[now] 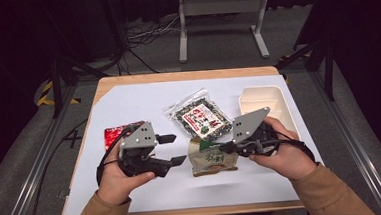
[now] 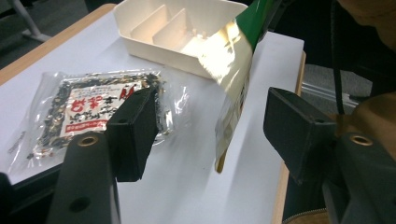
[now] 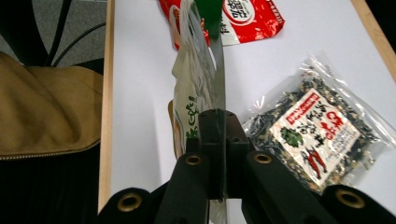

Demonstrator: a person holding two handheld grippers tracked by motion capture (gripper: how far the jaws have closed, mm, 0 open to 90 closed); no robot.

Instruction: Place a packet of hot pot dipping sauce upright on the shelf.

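Pinching the edge of the beige snack pouch (image 3: 196, 88) with the right gripper (image 1: 224, 147), we are holding it tilted just above the white table (image 1: 128, 104), beside the clear seaweed packet (image 1: 201, 118). We are keeping the left gripper (image 1: 173, 149) spread, clear of the pouch.

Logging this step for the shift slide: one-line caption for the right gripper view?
Right tool clamps the edge of a cream-and-green snack pouch above the white tabletop, a clear seaweed packet beside it.
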